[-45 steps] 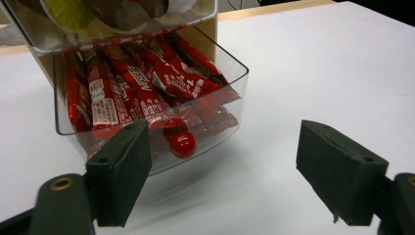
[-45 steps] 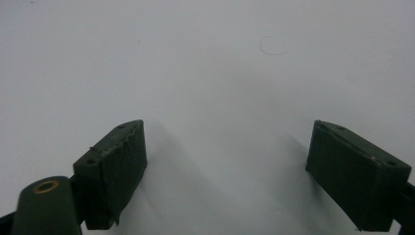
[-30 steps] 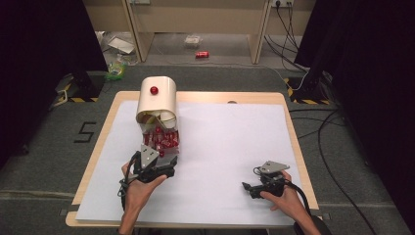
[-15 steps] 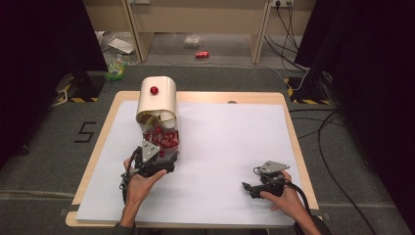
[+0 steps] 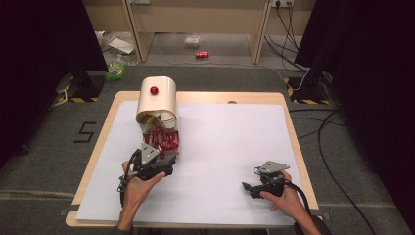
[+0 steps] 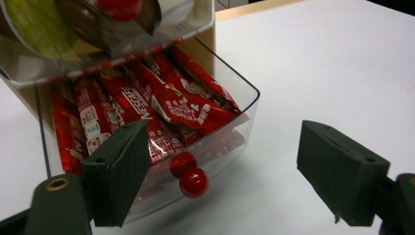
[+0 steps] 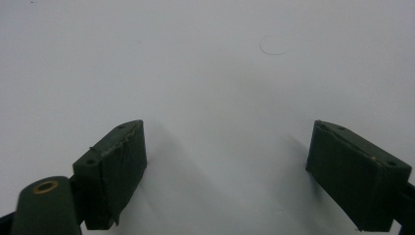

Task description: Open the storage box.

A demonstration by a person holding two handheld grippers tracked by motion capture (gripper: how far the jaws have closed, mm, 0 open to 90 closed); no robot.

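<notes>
Lighting's pretty even overhead on the white table sheet (image 5: 230, 147), but the room goes near black at both sides of the high view. That view is soft and low-res. In the right gripper view soft shadows fall beside the jaws; the jaws look slightly blurry up close.

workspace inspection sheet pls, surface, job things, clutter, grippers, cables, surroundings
surface: wooden table under a white sheet, bare around the right gripper.
job's things: cream dispenser box with a red knob; its clear drawer pulled out, full of red sachets; small red drawer knob.
clutter: nothing seen on the table.
grippers: left gripper open, jaws either side of the drawer front; right gripper open over the sheet, holding nothing.
cables: black cables on the floor at right.
surroundings: red can and litter on the floor beyond the table.
</notes>
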